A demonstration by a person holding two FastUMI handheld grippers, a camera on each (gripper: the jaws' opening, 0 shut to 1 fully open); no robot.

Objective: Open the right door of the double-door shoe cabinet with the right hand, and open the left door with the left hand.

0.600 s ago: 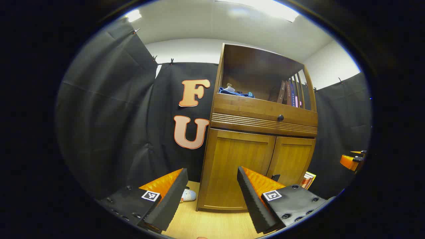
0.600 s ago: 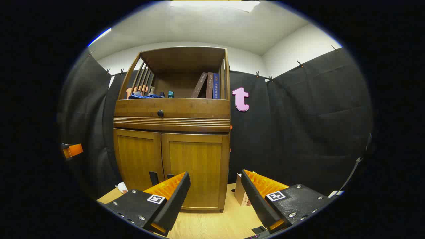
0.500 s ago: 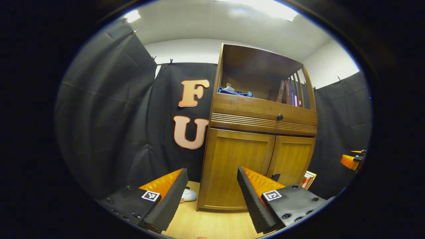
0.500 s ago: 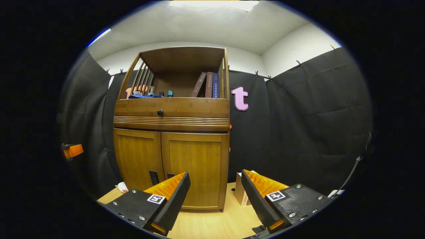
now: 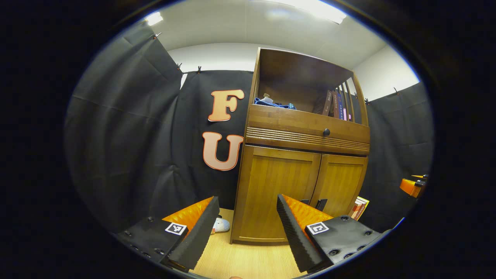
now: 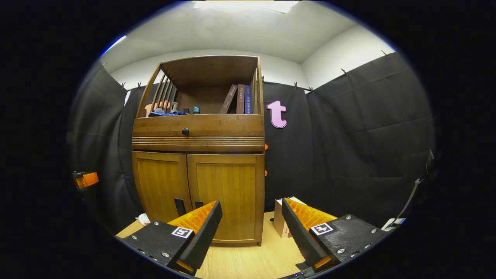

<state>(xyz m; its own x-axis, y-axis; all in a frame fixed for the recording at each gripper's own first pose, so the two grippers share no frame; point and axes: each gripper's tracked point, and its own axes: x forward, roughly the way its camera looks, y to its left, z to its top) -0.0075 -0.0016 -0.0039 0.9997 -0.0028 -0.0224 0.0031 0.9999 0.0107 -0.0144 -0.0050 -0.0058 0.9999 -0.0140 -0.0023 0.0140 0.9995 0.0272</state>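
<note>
While both doors of the wooden shoe cabinet (image 6: 197, 155) sit closed, left hand-held gripper (image 5: 246, 228) released, right hand-held gripper (image 6: 252, 232) released, both short of the door handles (image 6: 188, 205).

1. The shoe cabinet (image 6: 197, 162) is finished in warm brown wood, its doors in a vertical grain.
2. A black knob (image 6: 185, 131) is set on the drawer.
3. Orange ribbed fingers (image 5: 306, 213) are edged with black pads.
4. What may be blue cloth (image 5: 271, 104) is seen on the shelf.
</note>
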